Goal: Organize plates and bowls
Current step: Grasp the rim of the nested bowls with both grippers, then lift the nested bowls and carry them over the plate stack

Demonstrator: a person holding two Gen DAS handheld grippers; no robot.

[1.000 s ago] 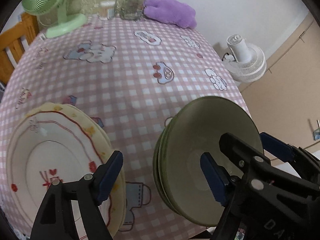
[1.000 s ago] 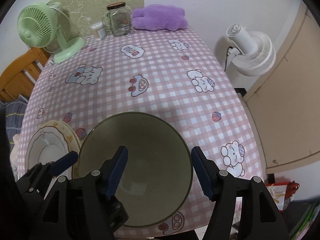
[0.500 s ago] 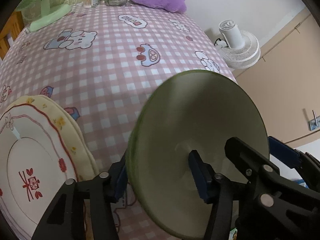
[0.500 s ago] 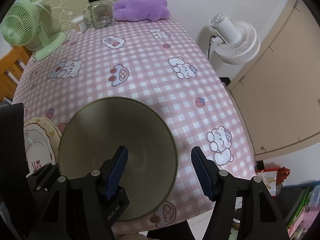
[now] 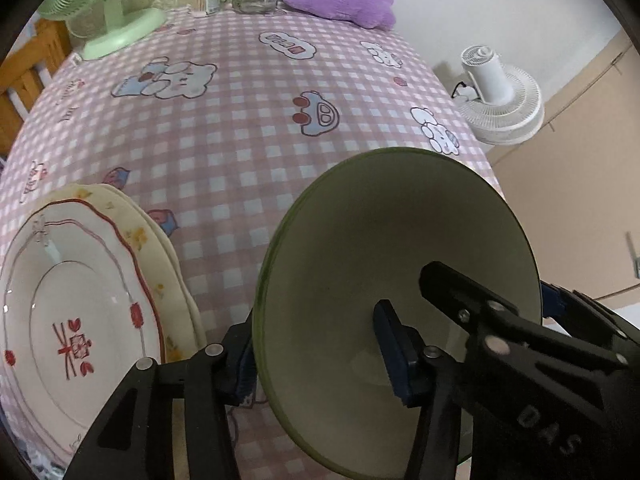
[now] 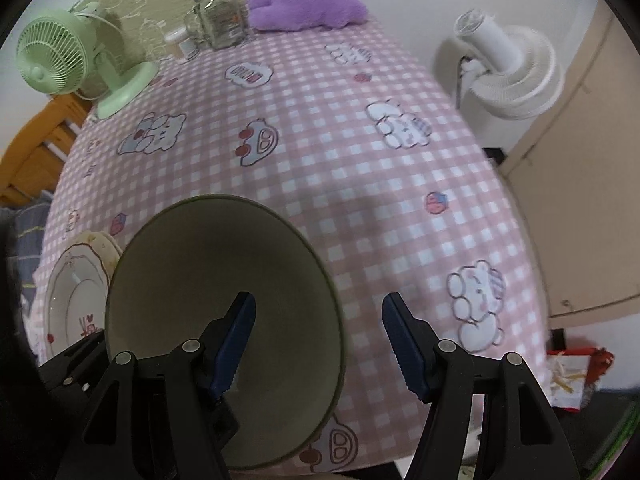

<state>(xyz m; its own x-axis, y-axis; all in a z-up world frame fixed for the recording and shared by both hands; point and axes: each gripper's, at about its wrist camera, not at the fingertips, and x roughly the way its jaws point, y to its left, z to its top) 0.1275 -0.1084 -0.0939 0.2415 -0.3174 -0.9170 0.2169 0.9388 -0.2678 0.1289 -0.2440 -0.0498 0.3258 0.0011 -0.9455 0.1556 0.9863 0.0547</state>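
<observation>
Sitting at the near left corner of the pink checked tablecloth [image 5: 248,152] is a stack of cream plates [image 5: 84,320]; the top one has a wavy red rim line and a small red motif in its well. Far behind them, at the table's far left corner, stands a pale green desk fan [image 6: 60,56], with a wooden chair [image 6: 36,148] showing past the table edge on that side.

Just right of the plates, the left gripper [image 5: 316,356] pinches the near left wall of an olive-green bowl [image 5: 400,264]. One blue pad lies against the outside of the wall and the other presses inside the bowl, close to its base. Its jaws have just been closing, with the bowl's wall between them. The bowl is tilted, its mouth facing up and toward the camera, and in the left wrist view its near rim hangs past the table's near edge. Whether its base touches the cloth cannot be told.

The right gripper [image 6: 318,344] hovers over the bowl's right side with its jaws spread. Its left pad is seen above the bowl's interior, its right pad beyond the rim over the cloth, and neither touches the bowl.

Along the far edge sit a glass jar [image 6: 220,16] and a purple plush toy [image 6: 308,4]. A white floor fan [image 6: 508,68] stands beyond the table's right side.
</observation>
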